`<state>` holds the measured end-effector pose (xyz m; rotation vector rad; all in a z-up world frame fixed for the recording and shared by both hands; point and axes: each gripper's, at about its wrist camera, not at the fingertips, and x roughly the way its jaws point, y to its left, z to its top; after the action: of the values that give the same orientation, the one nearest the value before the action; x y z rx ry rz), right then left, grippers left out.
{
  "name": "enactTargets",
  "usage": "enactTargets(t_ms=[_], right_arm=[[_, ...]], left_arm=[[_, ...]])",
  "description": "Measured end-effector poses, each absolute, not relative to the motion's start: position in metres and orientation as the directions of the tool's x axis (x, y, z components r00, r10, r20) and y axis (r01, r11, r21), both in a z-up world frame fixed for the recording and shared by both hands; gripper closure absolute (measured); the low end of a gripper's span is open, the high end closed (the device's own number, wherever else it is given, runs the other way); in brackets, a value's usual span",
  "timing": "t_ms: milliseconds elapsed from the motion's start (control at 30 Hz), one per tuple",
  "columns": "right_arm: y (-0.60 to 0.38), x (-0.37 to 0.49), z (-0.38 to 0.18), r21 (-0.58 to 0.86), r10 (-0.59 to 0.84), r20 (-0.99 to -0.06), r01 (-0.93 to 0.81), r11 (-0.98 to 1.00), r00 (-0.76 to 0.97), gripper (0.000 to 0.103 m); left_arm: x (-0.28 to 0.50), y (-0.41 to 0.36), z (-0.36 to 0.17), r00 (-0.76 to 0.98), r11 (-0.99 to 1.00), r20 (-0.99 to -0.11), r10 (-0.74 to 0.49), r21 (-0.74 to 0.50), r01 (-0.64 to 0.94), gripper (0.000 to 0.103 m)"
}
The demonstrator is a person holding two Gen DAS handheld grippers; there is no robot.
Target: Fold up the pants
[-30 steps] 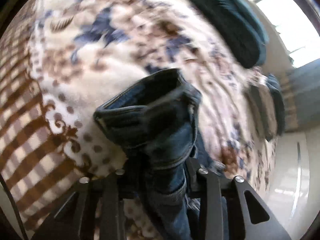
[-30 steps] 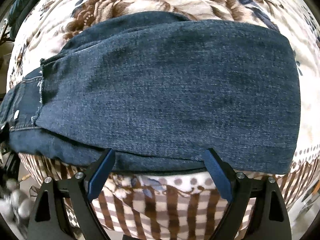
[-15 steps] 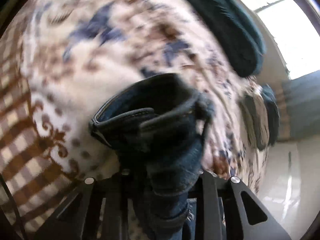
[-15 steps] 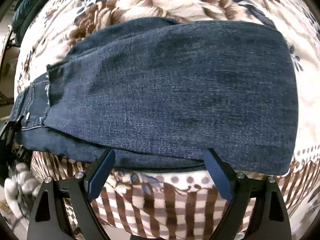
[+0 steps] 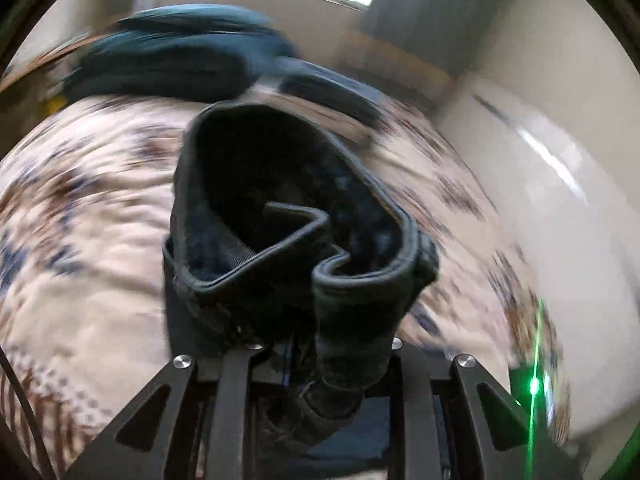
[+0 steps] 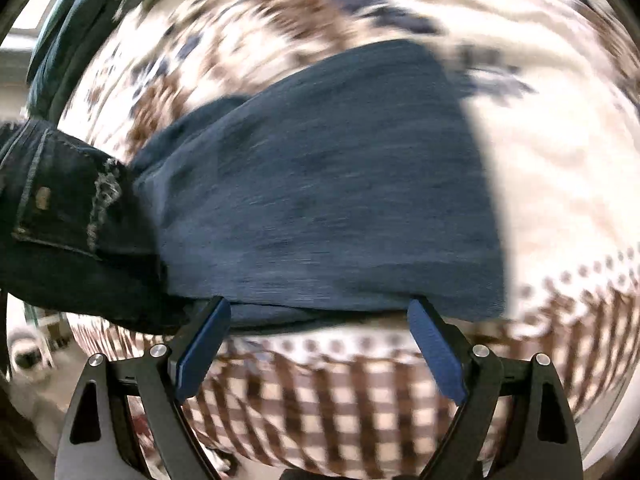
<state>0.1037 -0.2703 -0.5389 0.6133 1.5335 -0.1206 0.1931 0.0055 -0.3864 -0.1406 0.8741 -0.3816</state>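
Dark blue jeans lie folded across a patterned blanket. My right gripper is open, its blue pads at the near edge of the folded legs, holding nothing. My left gripper is shut on the jeans' waistband, which stands lifted in front of the camera with its opening gaping. In the right wrist view the lifted waist end with a pocket and rivet rises at the left.
A dark teal cushion or folded cloth lies at the far side of the bed; it also shows in the right wrist view. Pale floor lies to the right of the bed. The blanket's checked border hangs at the near edge.
My left gripper has lifted and swung the waistband up and over; its view now tilts toward the room. In the right wrist view the waist end has risen at the left. My right gripper stays open.
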Motion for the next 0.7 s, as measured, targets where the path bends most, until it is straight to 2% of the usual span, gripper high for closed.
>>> enactTargets(t_ms=[100, 200, 267, 367, 467, 567, 600, 633, 700], right_arm=[[-0.308, 0.079, -0.537, 0.269, 0.271, -0.96, 0.513, 0.815, 0.073, 0.011], [-0.349, 0.052, -0.543, 0.166, 0.179, -0.983, 0.571, 0.804, 0.034, 0.011], [-0.38, 0.035, -0.548, 0.1, 0.123, -0.992, 0.603, 0.792, 0.003, 0.011], [-0.417, 0.017, -0.553, 0.077, 0.111, -0.994, 0.636, 0.768, -0.013, 0.011], [-0.443, 0.013, -0.551, 0.177, 0.199, -0.979, 0.654, 0.735, 0.042, 0.011], [-0.458, 0.018, -0.539, 0.337, 0.321, -0.936, 0.644, 0.687, 0.146, 0.011], [-0.46, 0.022, -0.534, 0.386, 0.358, -0.917, 0.629, 0.675, 0.177, 0.011], [-0.46, 0.027, -0.53, 0.42, 0.387, -0.901, 0.615, 0.668, 0.195, 0.011], [-0.452, 0.043, -0.516, 0.501, 0.455, -0.859, 0.563, 0.658, 0.233, 0.011]], left_arm=[[0.173, -0.065, -0.417, 0.494, 0.885, -0.766, -0.411, -0.205, 0.419, 0.084], [0.152, -0.121, -0.457, 0.408, 0.834, -0.819, -0.404, -0.146, 0.532, 0.084], [0.14, -0.147, -0.483, 0.364, 0.813, -0.853, -0.373, -0.112, 0.572, 0.084], [0.127, -0.165, -0.5, 0.391, 0.784, -0.867, -0.307, 0.002, 0.62, 0.081], [0.122, -0.167, -0.488, 0.408, 0.776, -0.882, -0.237, 0.081, 0.626, 0.067], [0.1, -0.152, -0.463, 0.363, 0.781, -0.895, -0.259, 0.027, 0.624, 0.036], [0.091, -0.148, -0.452, 0.361, 0.787, -0.895, -0.264, 0.016, 0.616, 0.017], [0.085, -0.142, -0.443, 0.361, 0.793, -0.894, -0.266, 0.01, 0.609, 0.009], [0.083, -0.125, -0.427, 0.36, 0.823, -0.901, -0.241, 0.007, 0.568, 0.007]])
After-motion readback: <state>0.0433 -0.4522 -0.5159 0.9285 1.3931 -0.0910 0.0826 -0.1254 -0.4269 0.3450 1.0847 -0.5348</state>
